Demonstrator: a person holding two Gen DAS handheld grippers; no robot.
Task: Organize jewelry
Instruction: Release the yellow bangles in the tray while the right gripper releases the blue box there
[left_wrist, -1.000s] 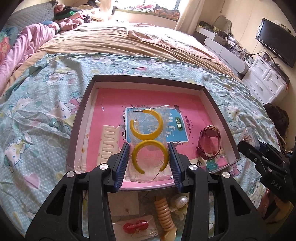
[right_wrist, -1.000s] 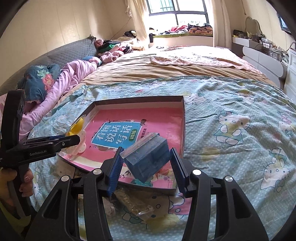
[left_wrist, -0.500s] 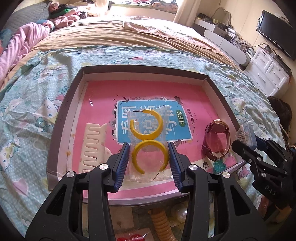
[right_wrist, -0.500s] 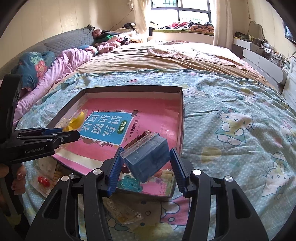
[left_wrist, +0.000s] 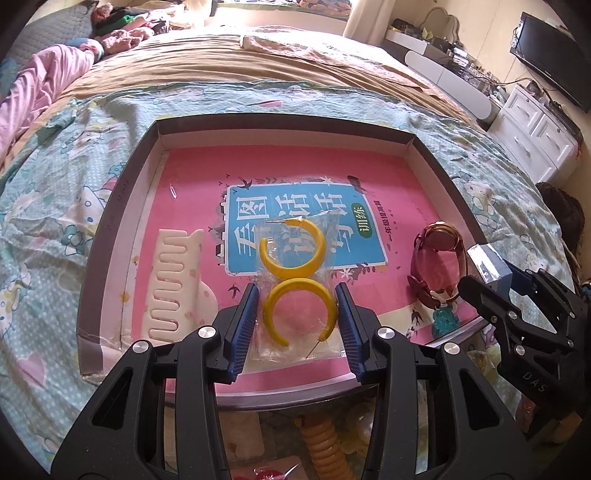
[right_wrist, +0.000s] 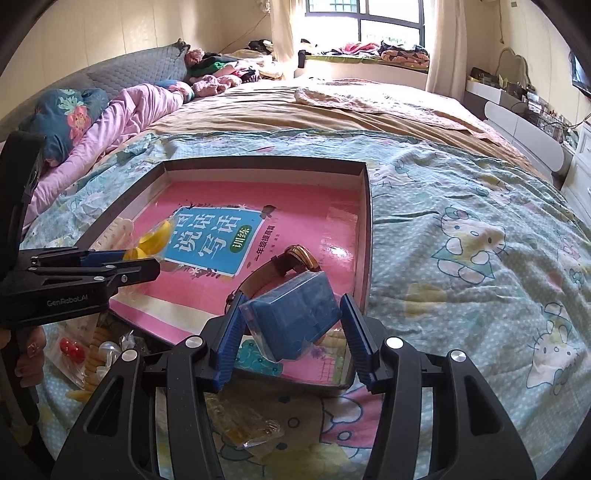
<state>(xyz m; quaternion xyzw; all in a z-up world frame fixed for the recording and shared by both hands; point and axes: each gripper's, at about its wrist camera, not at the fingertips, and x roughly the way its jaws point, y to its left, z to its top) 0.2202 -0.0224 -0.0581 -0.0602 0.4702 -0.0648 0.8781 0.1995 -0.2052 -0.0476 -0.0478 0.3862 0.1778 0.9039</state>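
Yellow plastic hoop earrings (left_wrist: 297, 284), two C-shaped pieces sealed in a clear bag, sit between our left gripper (left_wrist: 297, 325) pads, which clamp the bag's sides over the near part of the tray (left_wrist: 110, 236); whether the bag rests on the tray floor we cannot tell. The upper hoop lies beyond the fingertips over the pink book (left_wrist: 295, 177) lining the tray. Our right gripper (right_wrist: 291, 328) carries a blue box (right_wrist: 291, 317) in clear wrap, tilted, wedged against the left pad; the right pad shows a thin gap, and contact there is unclear to us, though the box hangs above the tray's near right corner, so we read it as held. A brown-strapped watch (right_wrist: 291, 260) lies just behind the box. A cream comb (left_wrist: 173, 284) lies at the tray's left side. Bagged items on the quilt (right_wrist: 461, 229) below the tray's near edge are partly hidden by the gripper bodies.
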